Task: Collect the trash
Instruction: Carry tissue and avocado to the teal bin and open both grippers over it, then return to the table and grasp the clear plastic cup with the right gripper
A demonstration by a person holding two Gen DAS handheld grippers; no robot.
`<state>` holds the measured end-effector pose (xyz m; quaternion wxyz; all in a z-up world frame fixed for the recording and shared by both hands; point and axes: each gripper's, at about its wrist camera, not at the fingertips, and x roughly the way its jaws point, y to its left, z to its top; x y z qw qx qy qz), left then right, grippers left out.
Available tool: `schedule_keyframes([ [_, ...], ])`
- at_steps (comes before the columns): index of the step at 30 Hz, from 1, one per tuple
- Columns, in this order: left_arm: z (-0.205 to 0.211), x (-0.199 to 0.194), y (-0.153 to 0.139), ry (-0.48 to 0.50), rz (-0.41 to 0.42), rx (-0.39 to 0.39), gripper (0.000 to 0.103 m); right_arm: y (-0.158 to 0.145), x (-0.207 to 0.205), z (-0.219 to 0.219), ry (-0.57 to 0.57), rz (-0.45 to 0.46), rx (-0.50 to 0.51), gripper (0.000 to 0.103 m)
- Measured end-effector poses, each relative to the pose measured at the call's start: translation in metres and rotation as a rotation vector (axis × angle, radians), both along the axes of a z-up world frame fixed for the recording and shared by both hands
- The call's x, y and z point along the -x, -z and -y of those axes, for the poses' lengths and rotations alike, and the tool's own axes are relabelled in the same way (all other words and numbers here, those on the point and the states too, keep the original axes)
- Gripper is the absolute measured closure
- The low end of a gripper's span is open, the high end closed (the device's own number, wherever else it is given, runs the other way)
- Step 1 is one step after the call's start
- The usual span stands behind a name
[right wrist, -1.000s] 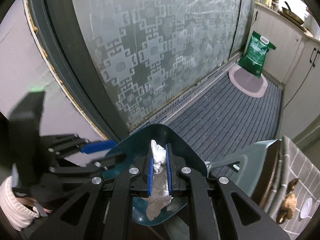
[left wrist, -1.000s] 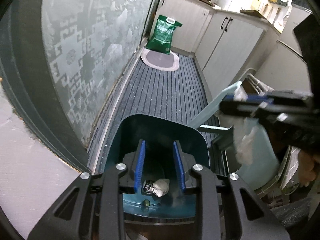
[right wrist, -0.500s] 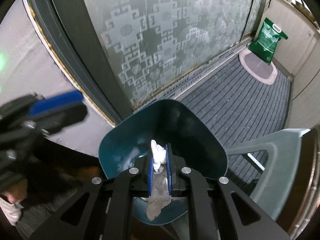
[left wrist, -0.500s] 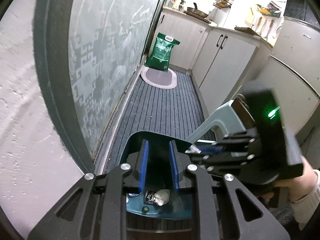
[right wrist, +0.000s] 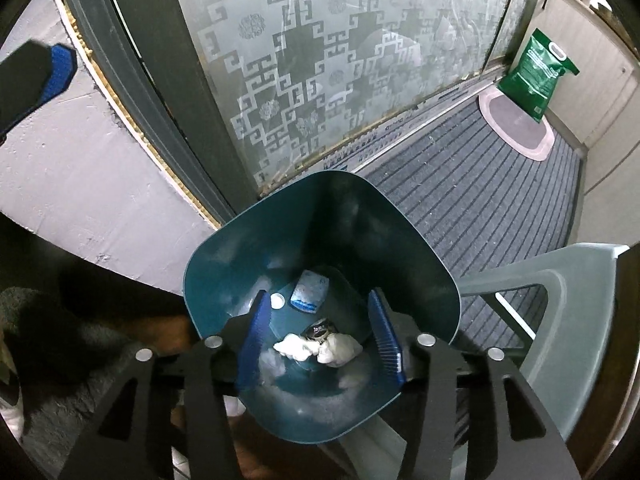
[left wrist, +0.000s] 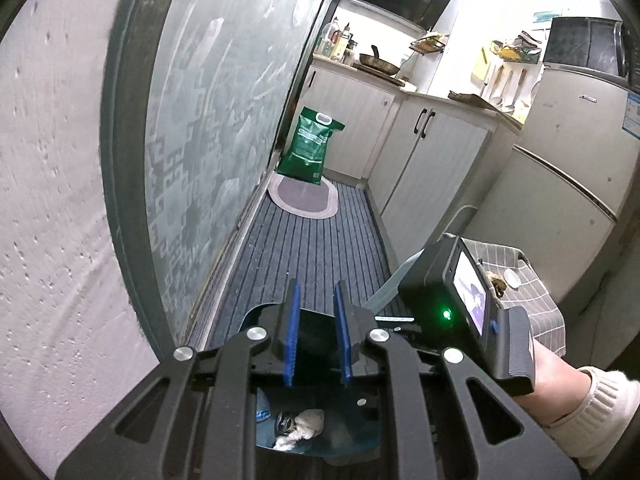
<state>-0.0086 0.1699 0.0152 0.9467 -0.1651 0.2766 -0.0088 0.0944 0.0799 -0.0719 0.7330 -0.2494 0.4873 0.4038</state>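
In the right wrist view, the left gripper (right wrist: 48, 72) shows only as a blue pad at about ten o'clock, in front of the pale wall (right wrist: 80, 176). The patterned glass door (right wrist: 320, 60) fills the twelve o'clock part. At the centre stands the teal trash bin (right wrist: 400, 240), and the right gripper (right wrist: 320, 340) hangs over its mouth, its jaws opening with nothing between the pads. The crumpled white tissue (right wrist: 316, 348) lies on the bottom of the bin, beside a small dark can (right wrist: 318, 330), and a blue and white wrapper (right wrist: 309, 291) lies just above them. At three o'clock is the striped grey mat (right wrist: 480, 184), and at one o'clock a green bag (right wrist: 536, 76) stands on a small oval rug (right wrist: 516, 128). At four o'clock a grey plastic stool (right wrist: 568, 320) is just beside the bin.

In the left wrist view the left gripper's jaws are narrow and closing, with nothing between them. At four o'clock a hand (left wrist: 560, 380) with a white cuff holds the right gripper.
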Motion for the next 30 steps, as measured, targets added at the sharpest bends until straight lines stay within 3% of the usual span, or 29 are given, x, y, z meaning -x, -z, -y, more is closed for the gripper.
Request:
schedule_keyframes([
  [8, 0.004, 0.002, -0.007, -0.002, 0.030, -0.002, 0.086, -0.012, 0.003, 0.005, -0.005, 0.008, -0.035, 0.039],
  [15, 0.010, 0.001, -0.017, -0.001, 0.075, 0.006, 0.084, -0.033, 0.007, 0.013, -0.008, 0.033, -0.091, 0.037],
  [30, 0.057, -0.025, -0.028, 0.082, 0.102, 0.020, 0.067, -0.098, -0.018, 0.089, 0.132, 0.163, -0.222, 0.035],
])
